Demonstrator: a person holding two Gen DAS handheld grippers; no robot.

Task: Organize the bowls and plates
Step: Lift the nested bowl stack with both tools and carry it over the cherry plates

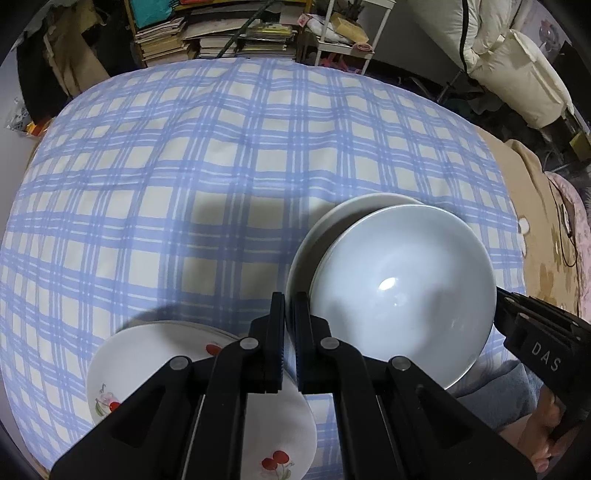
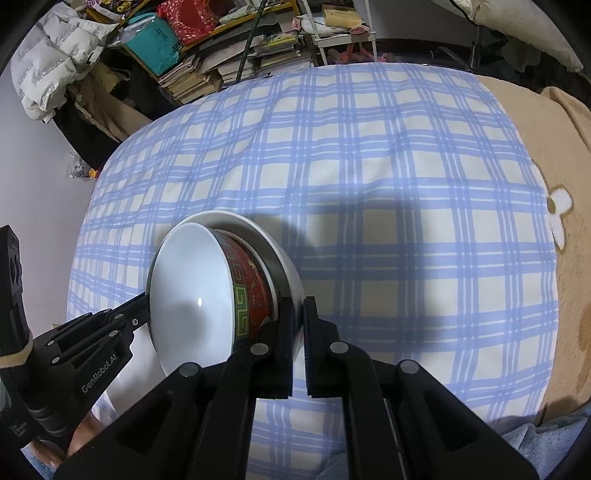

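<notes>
Two nested bowls are held tilted above the blue plaid cloth (image 1: pixel 207 177). The inner bowl (image 1: pixel 402 288) is white inside, red and green patterned outside (image 2: pixel 255 291). It sits in a plain white outer bowl (image 1: pixel 317 229), also in the right wrist view (image 2: pixel 284 258). My left gripper (image 1: pixel 290 325) is shut on the outer bowl's left rim. My right gripper (image 2: pixel 299 332) is shut on the outer bowl's opposite rim. A stack of white plates with cherry prints (image 1: pixel 147 365) lies on the cloth under my left gripper.
Stacked books (image 1: pixel 221 33) and a white rack (image 1: pixel 343 37) stand beyond the far edge. A tan blanket (image 2: pixel 554 155) lies right of the cloth. A white jacket (image 2: pixel 48 55) hangs at the far left.
</notes>
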